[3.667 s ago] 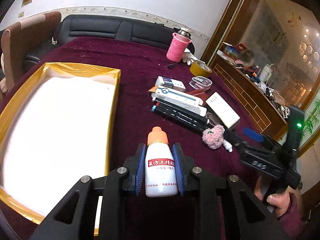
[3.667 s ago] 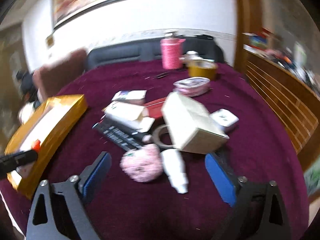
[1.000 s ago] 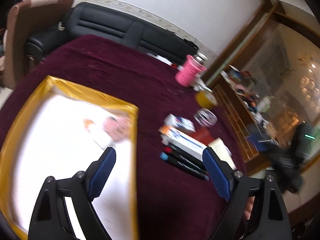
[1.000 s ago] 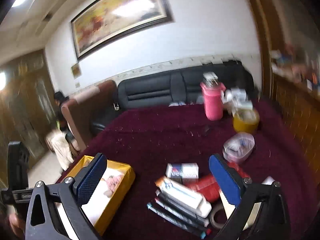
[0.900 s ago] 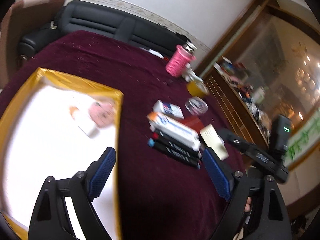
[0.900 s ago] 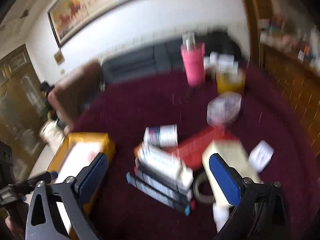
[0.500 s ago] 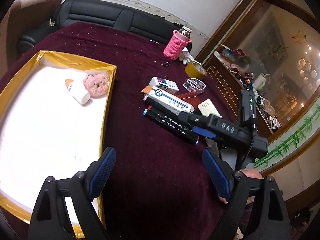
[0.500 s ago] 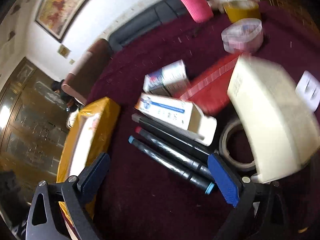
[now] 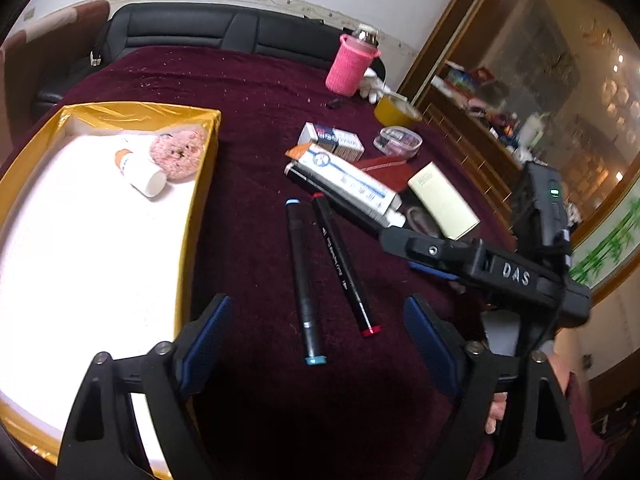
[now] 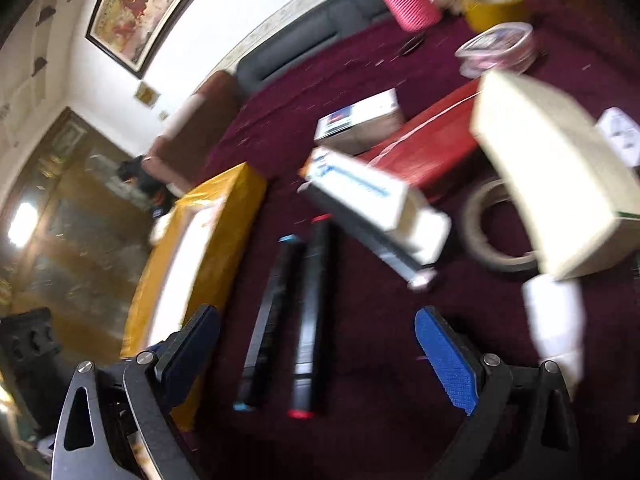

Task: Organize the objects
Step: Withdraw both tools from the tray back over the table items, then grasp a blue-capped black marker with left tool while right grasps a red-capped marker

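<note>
Left gripper (image 9: 316, 344): jaws spread wide, nothing between the blue pads, held above the maroon tablecloth (image 9: 256, 120). Ahead of it, two black markers lie side by side on the cloth, apart from each other: the blue-capped marker (image 9: 303, 280) on the left, the red-capped marker (image 9: 345, 264) on the right. To the left stands the gold-rimmed tray (image 9: 200, 184) with a white floor; at its far corner lie a small white bottle with an orange cap (image 9: 140, 172) and a pink plush ball (image 9: 178, 152), touching one another.

Right gripper (image 10: 316, 356): jaws likewise spread wide and empty, seen in the left view as a black body marked "DAS" reaching in from the right. In its own blurred view both markers lie between the open pads, close together. Beyond the markers sits a long white box with blue print (image 9: 348, 188), lying over a further dark marker. Farther off: a small white-and-blue box (image 9: 332, 138), a red flat packet (image 10: 432, 148), a cream rectangular box (image 9: 442, 204), a tape ring (image 10: 492, 232), a clear lidded container (image 9: 398, 142), a yellow tape roll (image 9: 394, 110) and a bottle in a pink knitted sleeve (image 9: 352, 66). A black sofa (image 9: 192, 36) borders the table's far edge.
</note>
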The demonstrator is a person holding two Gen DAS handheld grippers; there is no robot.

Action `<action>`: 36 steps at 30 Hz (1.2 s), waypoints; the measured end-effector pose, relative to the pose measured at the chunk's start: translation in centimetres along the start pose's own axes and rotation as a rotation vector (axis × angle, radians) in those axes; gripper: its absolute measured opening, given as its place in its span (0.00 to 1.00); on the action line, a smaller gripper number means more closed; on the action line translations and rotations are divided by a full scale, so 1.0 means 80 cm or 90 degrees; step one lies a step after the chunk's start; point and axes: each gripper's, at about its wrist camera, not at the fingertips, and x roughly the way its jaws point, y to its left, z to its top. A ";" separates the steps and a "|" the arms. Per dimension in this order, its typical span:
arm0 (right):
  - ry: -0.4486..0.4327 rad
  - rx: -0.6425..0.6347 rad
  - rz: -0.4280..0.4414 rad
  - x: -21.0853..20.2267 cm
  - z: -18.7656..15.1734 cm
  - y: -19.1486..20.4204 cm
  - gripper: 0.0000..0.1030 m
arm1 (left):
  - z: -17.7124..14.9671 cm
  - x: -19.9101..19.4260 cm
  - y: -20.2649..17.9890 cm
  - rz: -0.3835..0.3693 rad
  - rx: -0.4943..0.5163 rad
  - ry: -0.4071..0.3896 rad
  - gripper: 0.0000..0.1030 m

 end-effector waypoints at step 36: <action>-0.051 -0.027 -0.014 -0.003 -0.042 -0.028 0.99 | 0.013 0.100 -0.042 0.174 0.145 0.016 0.23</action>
